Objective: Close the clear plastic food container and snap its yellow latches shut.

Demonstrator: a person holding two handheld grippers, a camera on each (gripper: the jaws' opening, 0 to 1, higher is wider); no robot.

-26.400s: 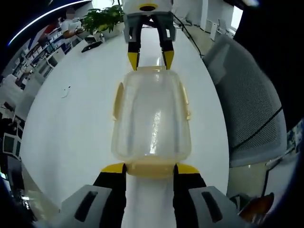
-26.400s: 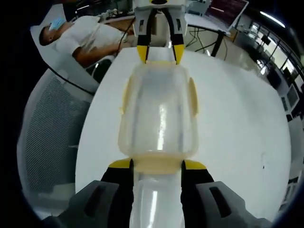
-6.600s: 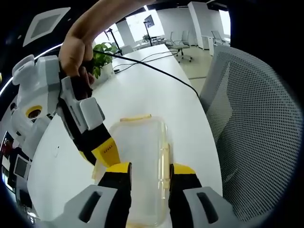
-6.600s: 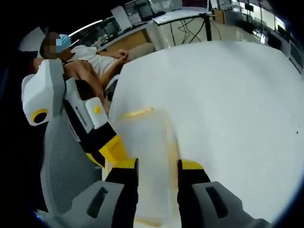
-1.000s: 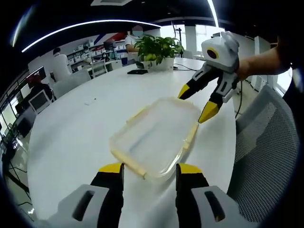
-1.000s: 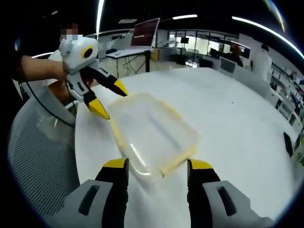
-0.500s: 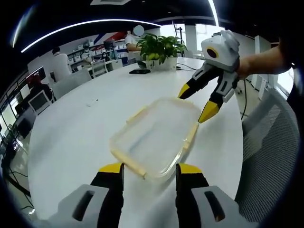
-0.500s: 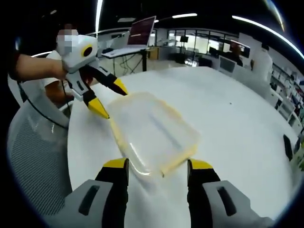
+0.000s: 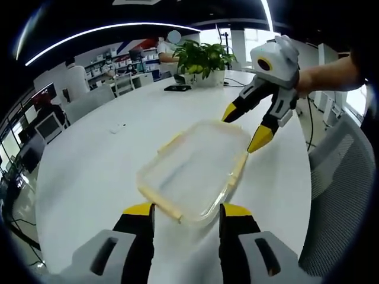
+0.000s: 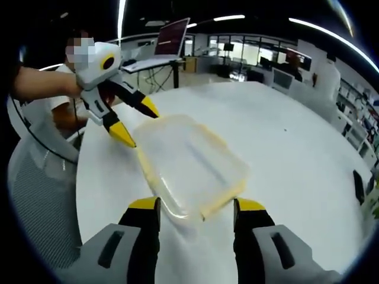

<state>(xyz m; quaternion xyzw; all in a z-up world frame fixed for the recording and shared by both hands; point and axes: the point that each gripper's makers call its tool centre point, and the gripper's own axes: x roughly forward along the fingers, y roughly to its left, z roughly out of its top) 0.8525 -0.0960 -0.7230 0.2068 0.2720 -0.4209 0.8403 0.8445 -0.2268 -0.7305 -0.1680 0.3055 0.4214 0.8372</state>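
The container [image 9: 195, 168] lies flat on the table [image 9: 89, 171], lid on and latches seemingly down, so both grippers [image 9: 185, 211] [image 10: 193, 205] hover spread and empty at opposite corners.

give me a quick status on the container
Left gripper and right gripper open, at opposite corners. Container lid on, flat on table. Nothing in the way.

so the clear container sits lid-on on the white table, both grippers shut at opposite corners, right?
Not quite. The clear container does sit lid-on on the white table, with a gripper at each of two opposite corners, but both are open: the left gripper view shows the right gripper and the left gripper with jaws spread.
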